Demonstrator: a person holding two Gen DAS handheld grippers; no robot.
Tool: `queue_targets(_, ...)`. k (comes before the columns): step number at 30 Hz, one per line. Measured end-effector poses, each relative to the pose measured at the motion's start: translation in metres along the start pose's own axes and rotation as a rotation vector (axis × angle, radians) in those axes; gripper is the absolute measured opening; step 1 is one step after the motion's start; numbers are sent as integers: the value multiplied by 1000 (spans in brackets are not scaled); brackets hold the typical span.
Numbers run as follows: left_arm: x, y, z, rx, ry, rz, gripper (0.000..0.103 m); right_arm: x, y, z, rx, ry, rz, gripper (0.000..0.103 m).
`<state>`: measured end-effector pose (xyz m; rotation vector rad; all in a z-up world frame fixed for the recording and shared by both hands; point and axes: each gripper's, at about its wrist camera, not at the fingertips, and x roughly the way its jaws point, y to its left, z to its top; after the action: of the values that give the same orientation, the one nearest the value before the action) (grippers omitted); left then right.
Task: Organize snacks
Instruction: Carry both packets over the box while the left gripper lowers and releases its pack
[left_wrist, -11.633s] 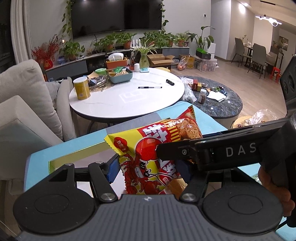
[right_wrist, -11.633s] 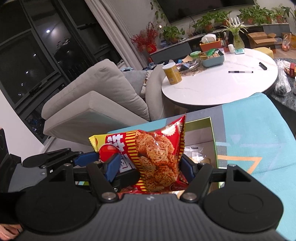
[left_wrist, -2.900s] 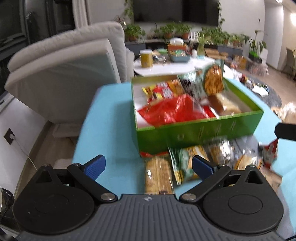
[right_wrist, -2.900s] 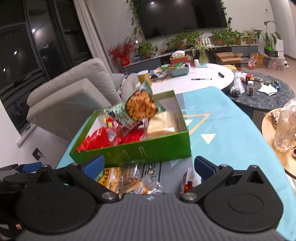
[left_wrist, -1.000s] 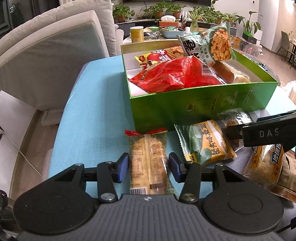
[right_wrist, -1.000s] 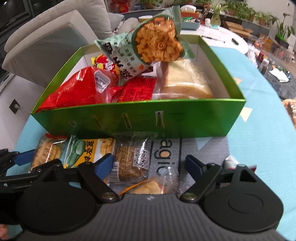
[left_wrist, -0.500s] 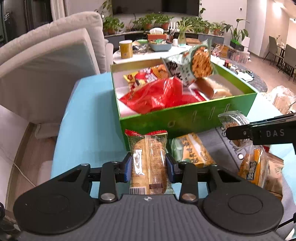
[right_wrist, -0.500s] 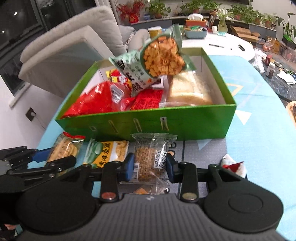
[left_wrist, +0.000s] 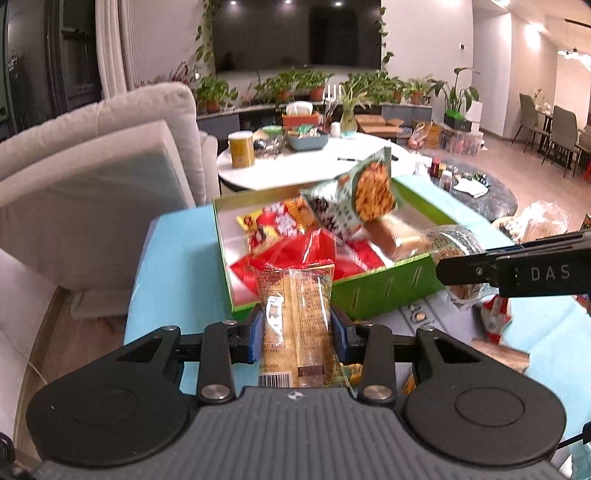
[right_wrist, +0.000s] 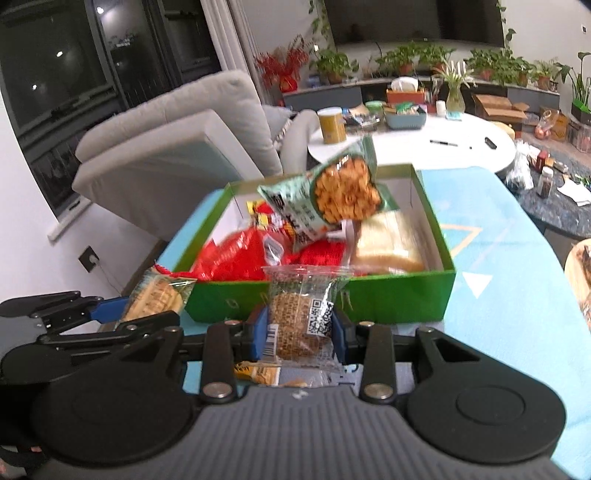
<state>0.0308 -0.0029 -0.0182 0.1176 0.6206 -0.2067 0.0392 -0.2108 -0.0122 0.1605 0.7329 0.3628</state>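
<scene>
A green box (left_wrist: 388, 291) (right_wrist: 391, 295) on the blue table holds red bags, a green-white snack bag (left_wrist: 354, 206) (right_wrist: 325, 203) and a bread pack. My left gripper (left_wrist: 295, 328) is shut on a clear-wrapped biscuit pack (left_wrist: 295, 314), lifted in front of the box's near wall; the pack also shows in the right wrist view (right_wrist: 159, 295). My right gripper (right_wrist: 299, 328) is shut on a clear-wrapped brown oat cake (right_wrist: 299, 317), held before the box's near wall. The cake shows in the left wrist view (left_wrist: 450, 243).
A few loose snack packs (left_wrist: 495, 317) lie on the blue table (right_wrist: 498, 266) below the grippers. A grey armchair (left_wrist: 92, 177) stands to the left. A white round table (right_wrist: 443, 147) with a yellow can is behind the box.
Both grippers have lifted their packs off the table and carried them up toward the box's near wall. The view now sits higher over the box.
</scene>
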Motion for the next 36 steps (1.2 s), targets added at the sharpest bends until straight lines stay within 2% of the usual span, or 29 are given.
queue_targets(18,-1,-13,55,38,-110,-12,34,-15,-14,30,1,-107,-16,72)
queue_targets(25,10,-14,70,36,-117,-8,34,-5,-18,43,-9,-112,-22,72)
queue_targets(36,40,-10,85,18,-81,-1,34,19,-19,50,-12,-77,-7,72)
